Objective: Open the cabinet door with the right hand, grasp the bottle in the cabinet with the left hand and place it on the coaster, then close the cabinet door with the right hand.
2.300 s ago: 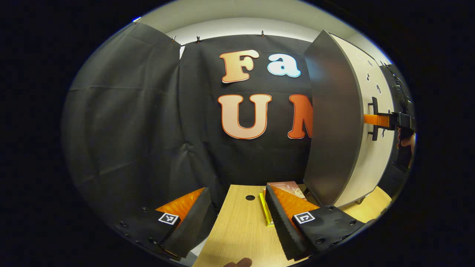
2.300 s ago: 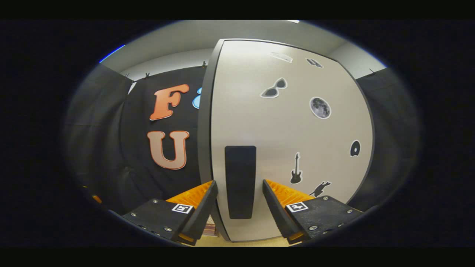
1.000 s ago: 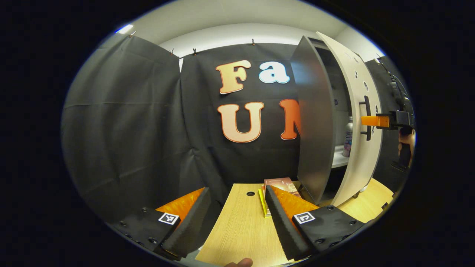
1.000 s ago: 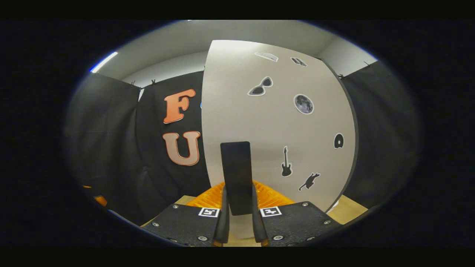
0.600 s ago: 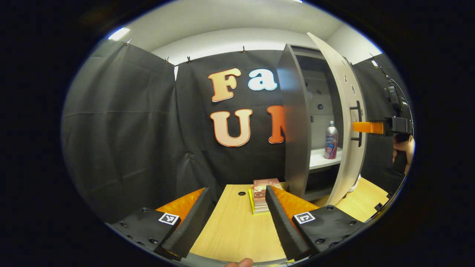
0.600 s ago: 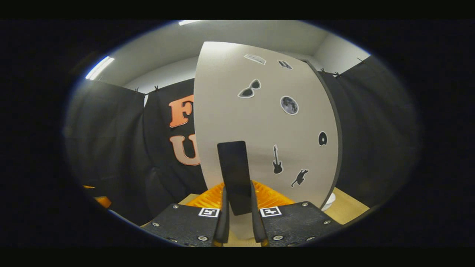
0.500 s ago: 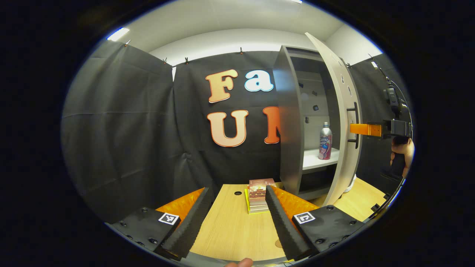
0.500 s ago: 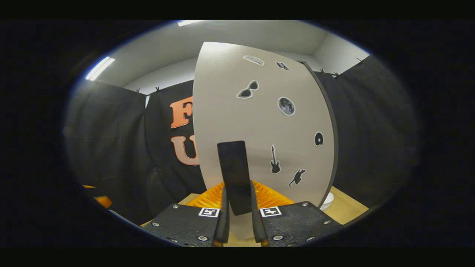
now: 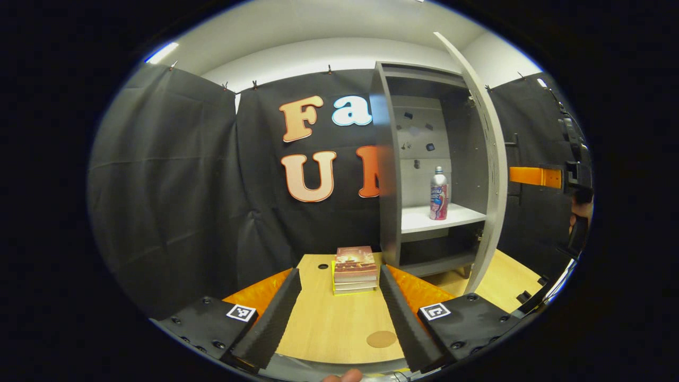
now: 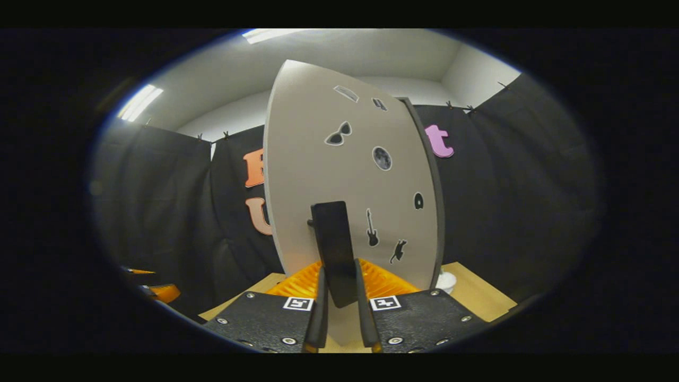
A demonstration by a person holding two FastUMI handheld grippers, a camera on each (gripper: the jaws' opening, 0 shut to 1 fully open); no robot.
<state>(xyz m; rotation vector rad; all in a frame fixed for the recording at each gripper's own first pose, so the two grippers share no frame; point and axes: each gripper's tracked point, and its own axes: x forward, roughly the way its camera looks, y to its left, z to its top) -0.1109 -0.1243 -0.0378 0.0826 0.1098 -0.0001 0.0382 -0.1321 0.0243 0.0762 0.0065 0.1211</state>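
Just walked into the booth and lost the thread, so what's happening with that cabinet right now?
A person is working with two handheld grippers. The right gripper is shut on the black door handle and holds the cabinet door swung wide open. A bottle stands upright on the white shelf inside. The left gripper is open over the table, holding nothing. A round coaster lies there, near a stack of books.

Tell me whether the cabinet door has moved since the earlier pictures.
Yes. The cabinet door has swung farther open, away from the cabinet's left side panel, so the bottle on the shelf now shows.
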